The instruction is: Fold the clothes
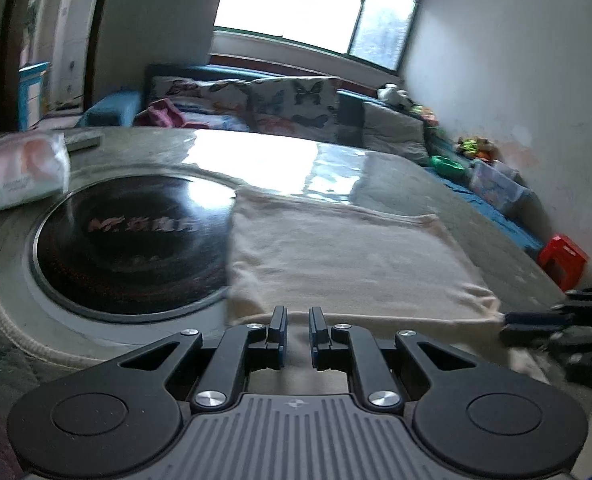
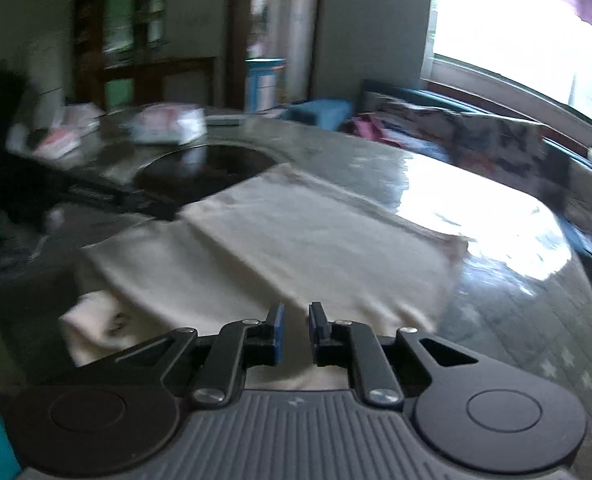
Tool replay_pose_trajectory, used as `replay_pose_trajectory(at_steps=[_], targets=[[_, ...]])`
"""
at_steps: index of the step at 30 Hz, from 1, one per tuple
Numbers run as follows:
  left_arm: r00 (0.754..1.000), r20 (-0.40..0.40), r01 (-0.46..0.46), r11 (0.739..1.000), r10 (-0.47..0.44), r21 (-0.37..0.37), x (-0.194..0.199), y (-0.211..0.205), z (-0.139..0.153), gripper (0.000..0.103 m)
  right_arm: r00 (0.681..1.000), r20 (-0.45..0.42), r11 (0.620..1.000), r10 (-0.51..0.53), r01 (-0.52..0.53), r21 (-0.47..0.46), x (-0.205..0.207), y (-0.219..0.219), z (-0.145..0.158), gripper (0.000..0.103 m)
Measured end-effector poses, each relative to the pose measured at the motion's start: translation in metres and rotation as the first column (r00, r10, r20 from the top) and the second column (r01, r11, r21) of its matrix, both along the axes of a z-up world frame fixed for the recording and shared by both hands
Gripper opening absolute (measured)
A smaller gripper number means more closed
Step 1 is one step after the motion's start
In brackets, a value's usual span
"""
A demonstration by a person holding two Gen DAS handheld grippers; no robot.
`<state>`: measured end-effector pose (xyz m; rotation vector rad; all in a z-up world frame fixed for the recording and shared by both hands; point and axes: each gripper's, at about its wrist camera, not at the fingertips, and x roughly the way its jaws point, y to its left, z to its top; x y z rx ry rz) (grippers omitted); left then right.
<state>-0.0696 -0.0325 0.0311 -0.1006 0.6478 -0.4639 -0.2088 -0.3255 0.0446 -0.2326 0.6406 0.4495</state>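
Observation:
A cream garment (image 1: 344,256) lies folded flat on the table, also seen in the right wrist view (image 2: 296,252). My left gripper (image 1: 298,320) is at the garment's near edge, jaws narrowly apart with nothing between them. My right gripper (image 2: 296,316) is over the garment's near edge, jaws also narrowly apart and empty. In the left wrist view the right gripper (image 1: 536,322) shows at the right, its fingertips at the garment's near right corner. In the right wrist view the left gripper (image 2: 95,196) shows as a dark blur at the garment's left corner.
A round black hotplate (image 1: 131,244) is set in the table left of the garment. A tissue pack (image 1: 19,172) lies at the far left. A sofa with cushions (image 1: 287,108) stands behind the table. A red stool (image 1: 562,260) is at the right.

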Motion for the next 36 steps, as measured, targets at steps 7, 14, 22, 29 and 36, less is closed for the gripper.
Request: replay_pose_trajectory(at_steps=[7, 14, 22, 29, 36], targets=[[0.984, 0.013, 0.175, 0.984, -0.175, 0.029, -0.031, -0.036, -0.002, 0.013, 0.996, -0.047, 0.996, 0.082, -0.083, -0.027, -0.008, 0.017, -0.012, 0.011], [0.979, -0.006, 0.203, 0.977, -0.203, 0.061, -0.040, -0.037, -0.009, 0.013, 0.996, -0.082, 0.999, 0.027, -0.029, -0.025, -0.016, -0.002, -0.017, 0.012], [0.971, 0.051, 0.222, 0.960, -0.234, 0.170, -0.069, 0.000, 0.004, 0.022, 0.996, -0.089, 1.000, 0.023, -0.024, -0.013, -0.020, -0.008, -0.016, 0.016], [0.923, 0.114, 0.317, 0.894, -0.367, 0.316, -0.107, -0.001, -0.004, 0.037, 0.996, -0.080, 0.998, 0.049, -0.051, -0.031, -0.029, -0.008, -0.008, 0.022], [0.860, 0.193, 0.361, 0.830, -0.473, 0.424, -0.117, -0.025, -0.022, 0.037, 0.994, -0.075, 0.994, 0.079, -0.084, -0.070, -0.044, -0.008, -0.003, 0.030]])
